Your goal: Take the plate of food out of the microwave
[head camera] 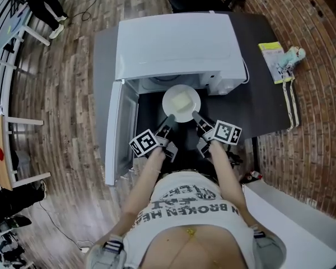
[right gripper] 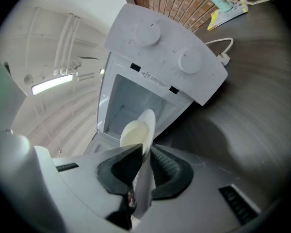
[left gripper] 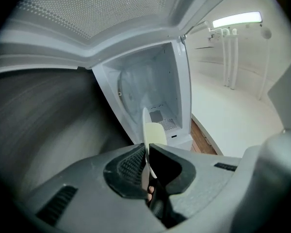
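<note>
I see the white microwave's (head camera: 176, 43) open door (head camera: 117, 130) left of my left gripper (head camera: 168, 120), whose jaws pinch the round white plate of pale food (head camera: 181, 102) just outside the cavity. My right gripper's (head camera: 196, 117) jaws pinch its opposite rim. Only the right gripper view shows two round knobs (right gripper: 190, 61). A yellow booklet (head camera: 273, 58) lies far right on the dark counter (head camera: 263, 105).

White plate (head camera: 181, 103) of pale food before open microwave (head camera: 176, 43), left gripper (head camera: 170, 119) and right gripper (head camera: 195, 116) on its rim

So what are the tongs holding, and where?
The plate of food, by its rim: left tongs on the near-left edge, right tongs on the near-right edge.
</note>
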The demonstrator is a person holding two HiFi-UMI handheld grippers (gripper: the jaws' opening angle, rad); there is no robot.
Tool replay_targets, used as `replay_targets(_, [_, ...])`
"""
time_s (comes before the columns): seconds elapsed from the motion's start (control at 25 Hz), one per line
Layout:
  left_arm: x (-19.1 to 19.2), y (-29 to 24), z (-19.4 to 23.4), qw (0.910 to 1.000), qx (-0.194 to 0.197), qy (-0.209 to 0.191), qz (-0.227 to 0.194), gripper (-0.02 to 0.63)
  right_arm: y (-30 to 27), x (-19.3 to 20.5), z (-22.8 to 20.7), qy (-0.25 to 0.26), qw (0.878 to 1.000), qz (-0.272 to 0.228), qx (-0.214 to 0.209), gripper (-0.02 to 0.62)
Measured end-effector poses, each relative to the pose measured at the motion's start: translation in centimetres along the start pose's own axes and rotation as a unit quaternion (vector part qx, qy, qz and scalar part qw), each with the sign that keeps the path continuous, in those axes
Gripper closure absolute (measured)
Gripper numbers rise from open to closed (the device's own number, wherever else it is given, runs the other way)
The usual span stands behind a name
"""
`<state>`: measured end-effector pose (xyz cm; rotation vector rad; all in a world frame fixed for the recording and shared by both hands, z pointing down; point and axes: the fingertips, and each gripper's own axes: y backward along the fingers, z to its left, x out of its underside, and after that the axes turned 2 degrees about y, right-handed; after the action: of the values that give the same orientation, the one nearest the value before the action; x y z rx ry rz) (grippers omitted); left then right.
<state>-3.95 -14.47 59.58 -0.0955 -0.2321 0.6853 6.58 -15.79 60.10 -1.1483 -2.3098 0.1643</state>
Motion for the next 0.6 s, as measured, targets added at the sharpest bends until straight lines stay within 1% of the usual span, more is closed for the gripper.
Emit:
replay_targets(0.36, [4.5,1.9,-1.6,0.9994,-0.003,-0.003,-0.034,0.583,4.3,1.3,-0.1,0.012,0.999,0.032,-0.018,0.546])
replay_targets(0.6, [6.6,3.7,-2.0,0.9984,-0.010,-0.002,-0.055,0.583,6.2,2.6,0.2,0.017,0.998,0.050,-0.031,0.546])
